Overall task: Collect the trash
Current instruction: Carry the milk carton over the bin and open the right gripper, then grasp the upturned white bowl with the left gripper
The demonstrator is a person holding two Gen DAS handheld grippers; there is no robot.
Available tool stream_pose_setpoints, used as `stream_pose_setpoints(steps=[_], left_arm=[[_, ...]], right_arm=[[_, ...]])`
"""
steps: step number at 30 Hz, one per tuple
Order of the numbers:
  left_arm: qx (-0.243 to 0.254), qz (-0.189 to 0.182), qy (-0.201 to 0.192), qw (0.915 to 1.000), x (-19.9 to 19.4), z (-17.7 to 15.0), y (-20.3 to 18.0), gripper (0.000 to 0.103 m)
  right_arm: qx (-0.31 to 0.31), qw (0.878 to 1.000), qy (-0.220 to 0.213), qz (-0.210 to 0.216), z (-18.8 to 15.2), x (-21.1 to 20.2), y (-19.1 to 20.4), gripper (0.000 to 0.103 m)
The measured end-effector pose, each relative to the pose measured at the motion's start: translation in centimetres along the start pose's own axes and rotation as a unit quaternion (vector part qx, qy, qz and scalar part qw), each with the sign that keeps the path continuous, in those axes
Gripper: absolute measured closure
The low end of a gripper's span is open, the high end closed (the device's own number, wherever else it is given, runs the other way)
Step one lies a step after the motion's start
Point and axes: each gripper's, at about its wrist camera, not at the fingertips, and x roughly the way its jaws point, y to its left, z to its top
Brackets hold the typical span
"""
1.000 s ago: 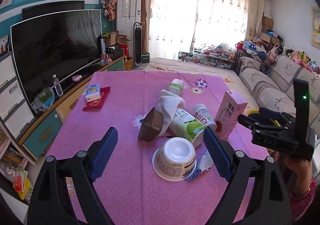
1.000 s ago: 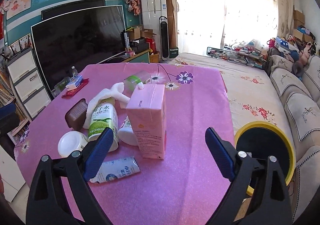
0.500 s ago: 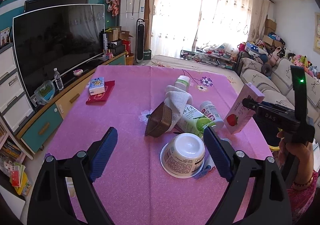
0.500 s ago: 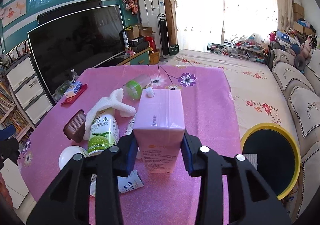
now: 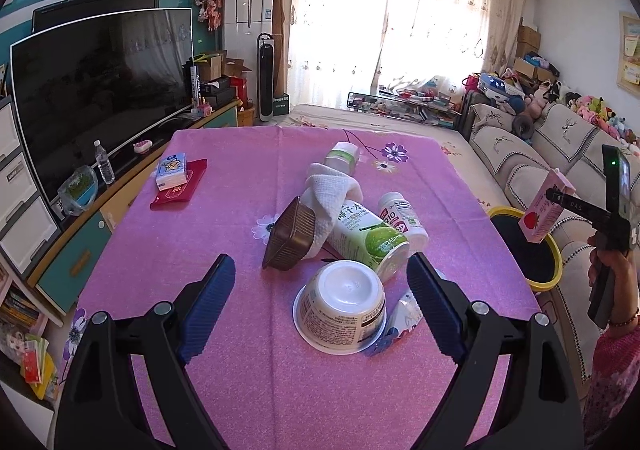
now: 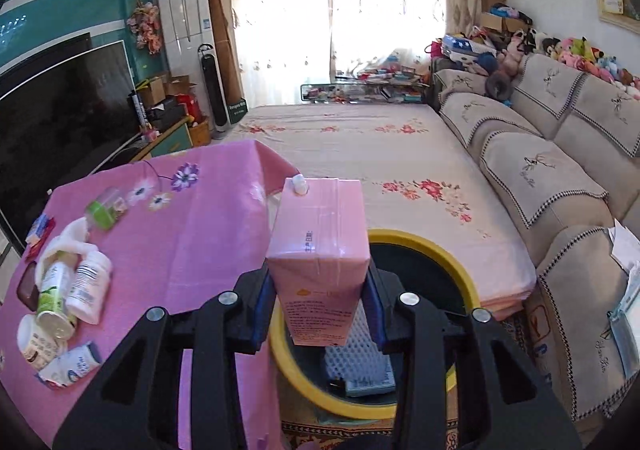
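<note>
My right gripper is shut on a pink milk carton and holds it over the yellow-rimmed black bin beside the table. In the left wrist view the carton hangs above the bin at the right. My left gripper is open and empty above the pink table, just before an upturned white cup. Behind it lie a green-label bottle, a small white bottle, a brown tray, a white cloth and a crumpled wrapper.
A tissue pack on a red packet lies at the table's far left. A TV on a cabinet stands left. A sofa runs along the right. A mesh sheet and other trash lie in the bin.
My right gripper closed on the pink carton, lifted it off the table and swung it right, over the bin. My left gripper stayed open and rose slightly.
</note>
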Motion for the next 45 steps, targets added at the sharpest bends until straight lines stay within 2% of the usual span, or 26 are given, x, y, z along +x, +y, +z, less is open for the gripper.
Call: stream_pose_setpoints(steps=[7, 9, 10, 16, 23, 27, 35, 38, 45], left_arm=[[0.009, -0.003, 0.010, 0.9999, 0.9, -0.1, -1.1, 0.016], [0.010, -0.003, 0.011, 0.9999, 1.0, -0.1, -1.1, 0.016], [0.010, -0.003, 0.012, 0.9999, 1.1, -0.2, -1.2, 0.016], [0.008, -0.004, 0.022, 0.9997, 2.1, -0.7, -1.0, 0.017], [0.022, -0.001, 0.046, 0.9987, 4.5, -1.7, -1.3, 0.017], [0.039, 0.006, 0.056, 0.9976, 6.1, -2.0, -1.9, 0.023], [0.054, 0.001, 0.083, 0.9951, 9.8, -2.4, -2.6, 0.024], [0.053, 0.002, 0.092, 0.9943, 11.1, -2.5, -2.8, 0.032], [0.051, -0.003, 0.096, 0.9941, 12.5, -2.4, -2.3, 0.031]], right_arm=[[0.021, 0.999, 0.038, -0.022, -1.3, 4.8, -2.8, 0.064], [0.027, 0.999, 0.036, -0.024, -1.6, 5.3, -3.0, 0.045], [0.029, 0.999, 0.034, -0.027, -1.7, 5.3, -3.1, 0.044], [0.033, 0.999, 0.017, -0.021, -2.0, 3.2, -2.5, 0.041], [0.021, 1.000, -0.004, 0.009, -2.8, 0.0, 0.0, 0.038], [0.012, 1.000, -0.007, 0.027, -3.4, -1.2, 1.3, 0.038], [0.004, 0.999, 0.001, 0.042, -3.9, -1.2, 2.6, 0.037], [0.005, 0.999, 0.005, 0.045, -4.1, -1.0, 2.7, 0.037], [0.004, 0.999, 0.009, 0.049, -4.2, -0.8, 3.0, 0.037]])
